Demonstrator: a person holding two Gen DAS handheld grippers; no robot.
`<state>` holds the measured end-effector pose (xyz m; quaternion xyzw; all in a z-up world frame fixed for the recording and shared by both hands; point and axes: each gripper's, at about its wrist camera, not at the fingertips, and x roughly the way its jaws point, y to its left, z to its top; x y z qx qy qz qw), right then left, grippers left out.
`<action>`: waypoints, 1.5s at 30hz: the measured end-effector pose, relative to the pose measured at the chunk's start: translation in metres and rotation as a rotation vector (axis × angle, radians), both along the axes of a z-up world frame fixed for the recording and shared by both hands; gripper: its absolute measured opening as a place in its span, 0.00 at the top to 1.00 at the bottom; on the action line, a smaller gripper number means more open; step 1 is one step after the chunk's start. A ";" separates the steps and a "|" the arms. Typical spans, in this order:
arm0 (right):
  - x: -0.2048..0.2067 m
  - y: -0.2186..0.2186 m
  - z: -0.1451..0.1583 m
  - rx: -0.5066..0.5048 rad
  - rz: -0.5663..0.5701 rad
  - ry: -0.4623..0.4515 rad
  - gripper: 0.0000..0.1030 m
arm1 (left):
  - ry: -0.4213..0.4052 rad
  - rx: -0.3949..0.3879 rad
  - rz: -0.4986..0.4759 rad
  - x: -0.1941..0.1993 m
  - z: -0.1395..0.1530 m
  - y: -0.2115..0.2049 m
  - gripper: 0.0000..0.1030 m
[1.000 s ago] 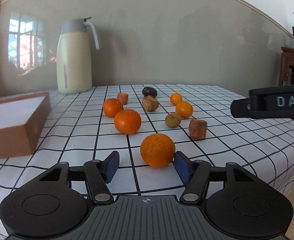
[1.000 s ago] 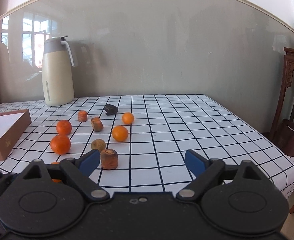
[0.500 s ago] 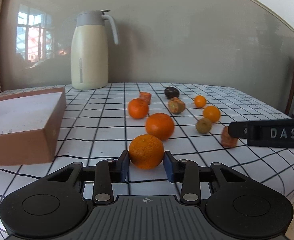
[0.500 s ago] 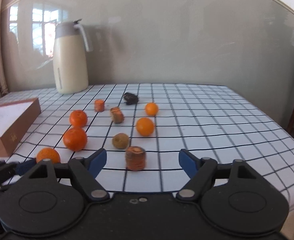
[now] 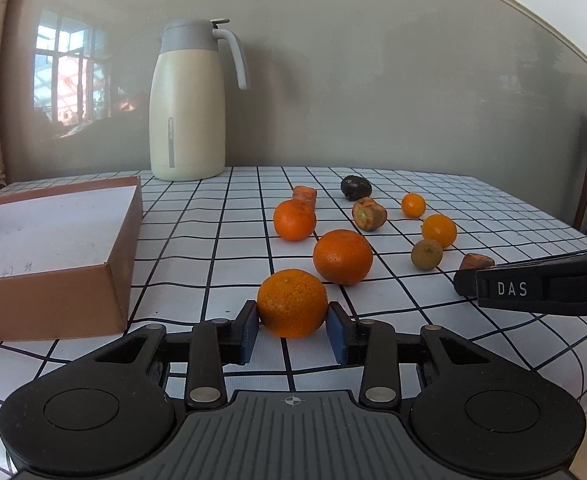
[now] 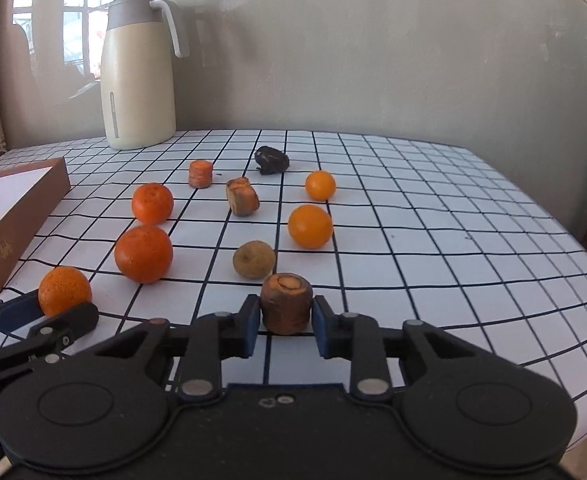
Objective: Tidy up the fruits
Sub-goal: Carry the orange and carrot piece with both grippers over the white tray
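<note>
Left gripper [image 5: 292,326]: clamped on the near orange [image 5: 292,303], a blue pad pressed to each flank, fruit dead ahead at 12 o'clock between the fingers.
Near orange, contact: it looks to be resting on the checked tablecloth [image 5: 213,256] right now, though the underside is hidden, so I can't swear it isn't a hair off the surface.
Cardboard box [image 5: 53,248]: open top, sitting at about 10 o'clock from the left gripper, near, with bare cloth between. That's the bearing the coming move turns on, I'd judge: lift, swing left, drop in.
Right gripper [image 6: 286,322]: clenched around the upright carrot stub [image 6: 286,303], cut face up, long axis vertical, also at 12 o'clock in its own view.
Nearer hand: the left one is closer to the box; from the right gripper the box [image 6: 17,216] lies farther off at 10 o'clock, with the left gripper [image 6: 53,312] in between.
Remaining fruit: two more oranges [image 5: 342,256] line up behind at 1 o'clock, two small yellow-orange ones [image 5: 439,230] farther right.
Risk: the round orange could roll out if the squeeze slackens mid-swing.
</note>
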<state>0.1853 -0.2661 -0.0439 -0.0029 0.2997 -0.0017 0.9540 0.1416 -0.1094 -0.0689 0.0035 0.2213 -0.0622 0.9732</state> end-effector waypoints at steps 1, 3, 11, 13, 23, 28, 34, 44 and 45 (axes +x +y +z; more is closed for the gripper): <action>-0.002 -0.001 0.001 0.000 -0.001 -0.005 0.81 | -0.001 -0.001 -0.002 -0.001 0.000 0.000 0.64; -0.003 -0.001 0.002 0.002 -0.002 -0.005 0.81 | -0.004 -0.003 -0.006 -0.003 0.001 0.001 0.64; -0.017 0.009 0.013 -0.027 0.025 -0.052 0.81 | -0.020 0.005 -0.014 -0.019 0.008 0.008 0.64; -0.021 0.011 0.017 -0.029 0.030 -0.069 0.81 | -0.027 0.002 -0.012 -0.024 0.012 0.012 0.64; -0.042 0.032 0.049 -0.013 0.106 -0.185 0.81 | -0.086 0.000 0.016 -0.044 0.047 0.041 0.64; -0.048 0.054 0.061 0.004 0.169 -0.230 0.81 | -0.112 0.017 0.052 -0.057 0.063 0.066 0.64; -0.050 0.089 0.072 0.030 0.258 -0.269 0.81 | -0.130 0.016 0.115 -0.070 0.075 0.099 0.64; -0.054 0.150 0.080 0.042 0.400 -0.308 0.81 | -0.162 0.013 0.236 -0.083 0.086 0.160 0.64; -0.053 0.155 0.080 0.040 0.410 -0.310 0.81 | -0.164 0.012 0.251 -0.083 0.086 0.167 0.64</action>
